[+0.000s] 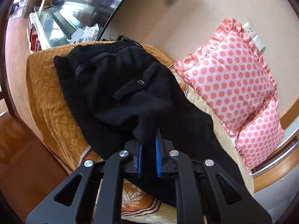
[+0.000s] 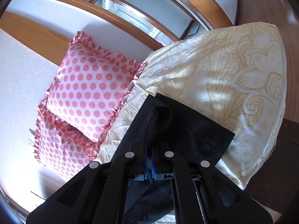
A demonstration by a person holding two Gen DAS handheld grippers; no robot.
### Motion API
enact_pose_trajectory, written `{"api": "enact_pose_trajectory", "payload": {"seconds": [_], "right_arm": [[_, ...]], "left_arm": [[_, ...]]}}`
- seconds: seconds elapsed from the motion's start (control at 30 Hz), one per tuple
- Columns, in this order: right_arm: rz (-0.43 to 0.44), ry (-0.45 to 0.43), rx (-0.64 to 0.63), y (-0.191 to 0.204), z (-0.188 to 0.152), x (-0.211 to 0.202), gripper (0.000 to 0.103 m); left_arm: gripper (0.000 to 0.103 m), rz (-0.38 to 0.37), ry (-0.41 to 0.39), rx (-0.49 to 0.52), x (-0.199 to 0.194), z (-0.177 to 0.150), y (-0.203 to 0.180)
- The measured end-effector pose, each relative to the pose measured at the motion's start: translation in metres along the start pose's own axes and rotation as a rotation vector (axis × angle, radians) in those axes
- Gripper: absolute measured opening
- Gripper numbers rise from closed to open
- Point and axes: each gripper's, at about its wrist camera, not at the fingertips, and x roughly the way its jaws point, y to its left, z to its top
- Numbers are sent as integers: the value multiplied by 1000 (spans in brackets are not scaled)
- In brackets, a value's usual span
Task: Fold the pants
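Observation:
Black pants lie on the bed, waist and pockets toward the far end in the left wrist view. My left gripper is shut on a fold of the pants near the crotch, with black cloth between its blue pads. In the right wrist view, the pants' leg end lies flat on the cream bedspread. My right gripper is shut on a bunched edge of that leg, which sticks up between the fingers.
Two pink polka-dot pillows lean against the wall beside the bed; they also show in the right wrist view. An orange quilted cover is under the pants. A TV and glass shelf stand beyond the bed. Wood floor surrounds it.

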Motion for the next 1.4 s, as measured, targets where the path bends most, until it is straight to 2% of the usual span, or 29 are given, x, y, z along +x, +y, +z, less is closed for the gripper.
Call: {"api": "enact_pose_trajectory", "payload": {"seconds": [0.07,0.13,0.17,0.2,0.27,0.33,0.4,0.47,0.53,0.63,0.87,0.93,0.97,1.0,1.13,1.27,1.33,1.4], "right_arm": [[11,-9,6,1,1,-4,3],[5,-22,2,2,2,-9,3],[0,-24,1,2,2,-10,3],[-4,-22,2,1,2,-9,3],[-14,-16,4,0,1,-8,3],[-20,-14,5,-1,1,-7,3],[-24,-12,6,-1,1,-6,3],[-28,-8,6,-1,1,-4,3],[-29,-6,9,-2,0,-3,3],[-30,-7,8,-2,0,-4,3],[-39,-6,1,-2,-1,-3,3],[-40,-6,5,-3,-1,-2,3],[-41,-5,6,-3,-1,-2,3],[-42,-5,9,-4,-1,-2,3],[-41,-4,16,-6,0,-2,3],[-33,-11,10,-4,2,-7,3],[-20,-20,1,0,5,-10,3],[-19,-30,-10,3,7,-13,3]], "left_arm": [[11,2,-31,19,-6,-6,-3],[15,16,-29,60,-10,-11,-5],[26,18,-21,66,-10,-13,-3],[43,11,-18,64,-13,-15,-1],[62,16,-43,43,-23,-12,7],[69,11,-119,4,-40,-1,17],[71,14,-147,-46,-44,17,26],[70,16,-113,-110,-36,36,42],[60,16,-73,-145,-25,48,53],[57,28,-20,-198,-7,61,67],[56,41,-31,-203,2,68,71],[41,70,-40,-196,3,70,70],[16,89,-49,-175,3,71,68],[10,92,-45,-160,4,72,68],[6,100,-60,-132,-5,72,68],[6,110,-117,-113,-36,74,71],[6,99,-113,-115,-45,73,74],[6,119,-97,-107,-46,69,77]]}}
